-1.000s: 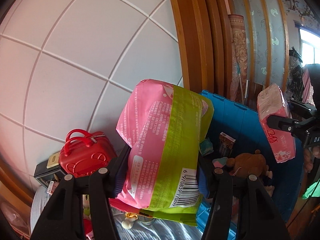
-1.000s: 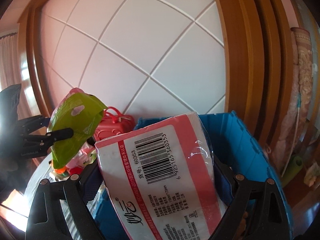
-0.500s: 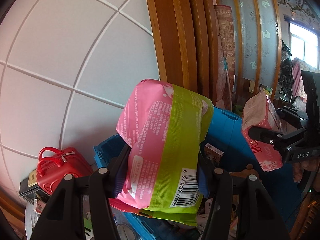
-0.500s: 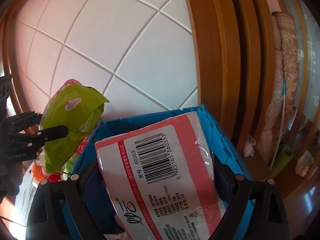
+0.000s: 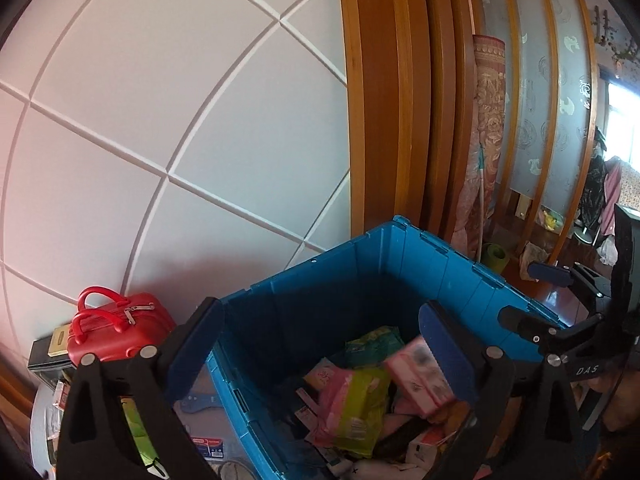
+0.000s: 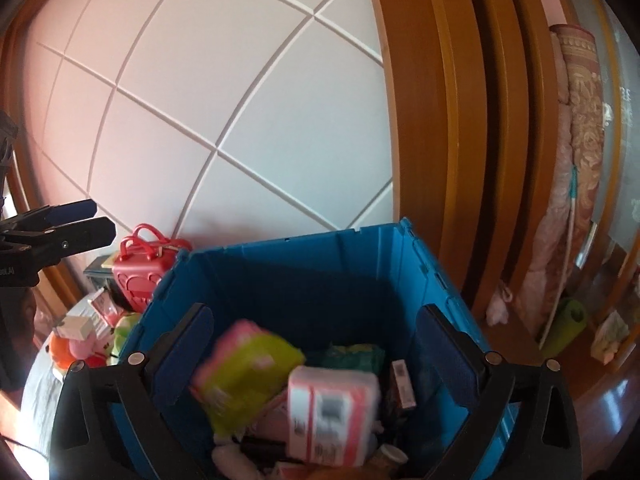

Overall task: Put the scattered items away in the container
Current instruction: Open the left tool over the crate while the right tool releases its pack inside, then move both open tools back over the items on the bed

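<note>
Over the blue container (image 5: 404, 264), both grippers, jaws opening and nothing pressed between the pads: left gripper (image 5: 320, 344) spread wide, right gripper (image 6: 316, 344) spread wide. Below, inside the bin, blurred: pink-and-green pack (image 5: 352, 408) at 6 o'clock in the left view, pink tissue pack (image 6: 332, 416) at 6 o'clock in the right view, among other small packets. Beyond the rim at 9 o'clock, outside the bin, red toy suitcase (image 5: 116, 332) beside scattered toys (image 6: 92, 340). Farthest, white panelled wall (image 5: 160, 120) at 11 o'clock, wooden frame (image 6: 440, 140) at 2 o'clock
</note>
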{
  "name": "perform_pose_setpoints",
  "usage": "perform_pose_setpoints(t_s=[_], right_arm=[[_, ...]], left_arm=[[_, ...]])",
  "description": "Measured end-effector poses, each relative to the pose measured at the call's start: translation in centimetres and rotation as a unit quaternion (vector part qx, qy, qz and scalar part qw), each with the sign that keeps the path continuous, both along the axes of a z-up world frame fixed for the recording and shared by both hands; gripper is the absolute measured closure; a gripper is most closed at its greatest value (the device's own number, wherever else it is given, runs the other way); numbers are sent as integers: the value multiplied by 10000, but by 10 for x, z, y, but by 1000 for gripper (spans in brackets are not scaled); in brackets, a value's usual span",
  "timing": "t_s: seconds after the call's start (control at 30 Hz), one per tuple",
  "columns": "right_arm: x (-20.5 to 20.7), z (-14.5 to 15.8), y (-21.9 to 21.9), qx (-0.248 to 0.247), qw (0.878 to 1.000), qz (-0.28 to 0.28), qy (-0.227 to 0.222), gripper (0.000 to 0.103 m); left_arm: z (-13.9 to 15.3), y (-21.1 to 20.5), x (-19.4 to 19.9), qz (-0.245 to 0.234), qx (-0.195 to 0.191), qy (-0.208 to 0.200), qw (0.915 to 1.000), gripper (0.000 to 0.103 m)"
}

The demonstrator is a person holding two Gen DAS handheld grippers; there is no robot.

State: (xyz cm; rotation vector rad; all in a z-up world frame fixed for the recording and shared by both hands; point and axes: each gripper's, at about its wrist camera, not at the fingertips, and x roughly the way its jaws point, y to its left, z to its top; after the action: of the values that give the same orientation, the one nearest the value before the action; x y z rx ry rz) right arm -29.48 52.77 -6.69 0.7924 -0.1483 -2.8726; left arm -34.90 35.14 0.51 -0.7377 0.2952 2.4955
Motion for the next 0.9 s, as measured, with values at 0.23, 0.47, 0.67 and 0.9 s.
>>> perform_pose_setpoints(t_s=[0.23, 0.47, 0.67, 0.9], right_arm=[[3, -9, 3, -16, 9999, 52, -111, 0], [22, -9, -13, 18, 9998, 155, -115, 0], [39, 0, -32, 59, 9996, 280, -50, 0], [59, 15, -77, 201, 9980, 590, 33, 0]], left_arm=[[-14, -18, 6, 47, -14, -186, 9998, 4], [-17, -40, 25, 171, 3, -237, 9996, 4], [-18, -68, 45, 355, 179, -255, 9989, 4], [-37, -121, 71, 636, 298, -348, 9969, 4]])
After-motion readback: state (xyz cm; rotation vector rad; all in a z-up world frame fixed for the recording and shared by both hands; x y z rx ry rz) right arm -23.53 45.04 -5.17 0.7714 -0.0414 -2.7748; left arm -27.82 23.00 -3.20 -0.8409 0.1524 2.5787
